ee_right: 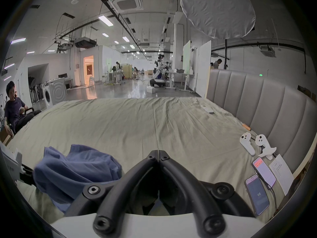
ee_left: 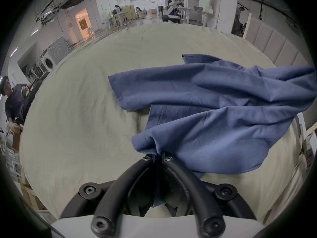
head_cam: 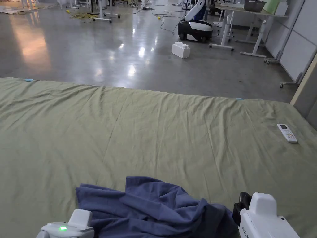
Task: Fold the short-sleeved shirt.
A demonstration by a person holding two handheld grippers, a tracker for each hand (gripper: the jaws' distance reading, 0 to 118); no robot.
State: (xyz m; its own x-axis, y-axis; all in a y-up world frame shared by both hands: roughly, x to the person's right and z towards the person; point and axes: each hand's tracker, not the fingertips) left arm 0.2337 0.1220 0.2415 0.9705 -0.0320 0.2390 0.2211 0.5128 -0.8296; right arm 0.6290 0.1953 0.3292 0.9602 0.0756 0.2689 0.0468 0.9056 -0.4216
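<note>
Left gripper view: the left gripper (ee_left: 159,154) has its fingers (ee_left: 151,162) pressed together on a fold of the blue shirt (ee_left: 205,104), which lies crumpled at the near edge of the bed (head_cam: 154,130). Just right of the shirt, the right gripper (ee_right: 157,151) has its fingers (ee_right: 145,166) closed tip to tip on nothing. Beyond the shirt the green sheet runs bare to its far edge; a white remote (head_cam: 287,133) lies near the right edge, well apart.
</note>
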